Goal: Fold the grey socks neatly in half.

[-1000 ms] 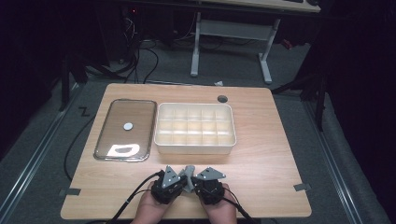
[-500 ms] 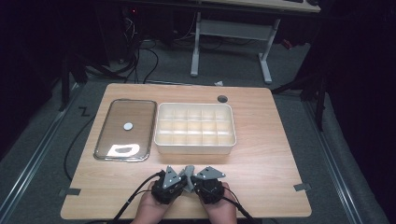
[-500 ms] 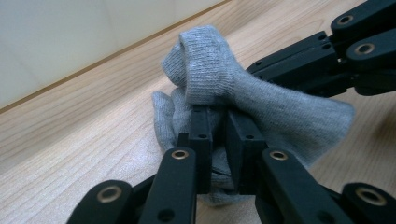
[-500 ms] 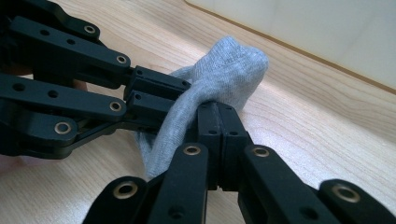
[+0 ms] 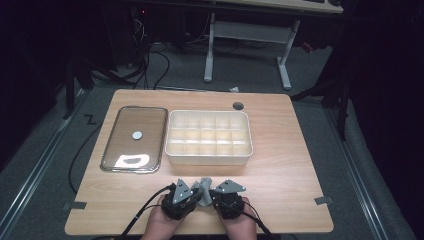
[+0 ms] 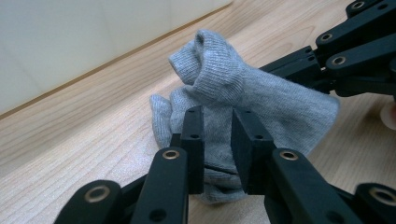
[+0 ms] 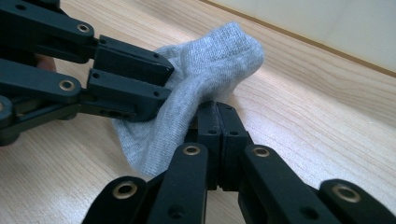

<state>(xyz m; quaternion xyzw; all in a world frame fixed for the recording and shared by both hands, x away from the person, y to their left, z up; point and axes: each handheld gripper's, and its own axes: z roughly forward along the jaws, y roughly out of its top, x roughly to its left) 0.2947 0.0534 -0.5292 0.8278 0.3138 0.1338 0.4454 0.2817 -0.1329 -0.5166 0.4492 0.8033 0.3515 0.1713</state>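
A grey sock (image 5: pixel 202 185) lies bunched on the wooden table near its front edge, between the two hand-held grippers. My left gripper (image 6: pixel 217 116) has just been opening its jaws. They stand a little apart with a fold of the sock (image 6: pixel 243 88) loose between them. My right gripper (image 7: pixel 215 109) is shut, and its tips pinch the sock (image 7: pixel 205 60) at one edge. In the high view the left gripper (image 5: pixel 194 194) and the right gripper (image 5: pixel 211 194) point at each other over the sock. The right gripper (image 6: pixel 285 70) reaches the sock from the upper right in the left gripper view.
A white box (image 5: pixel 207 159) with several compartments stands just behind the sock. Left of it lies a shiny metal tray (image 5: pixel 107 150) with a small white disc (image 5: pixel 137 134) on it. A round cable hole (image 5: pixel 238 105) is at the table's back edge.
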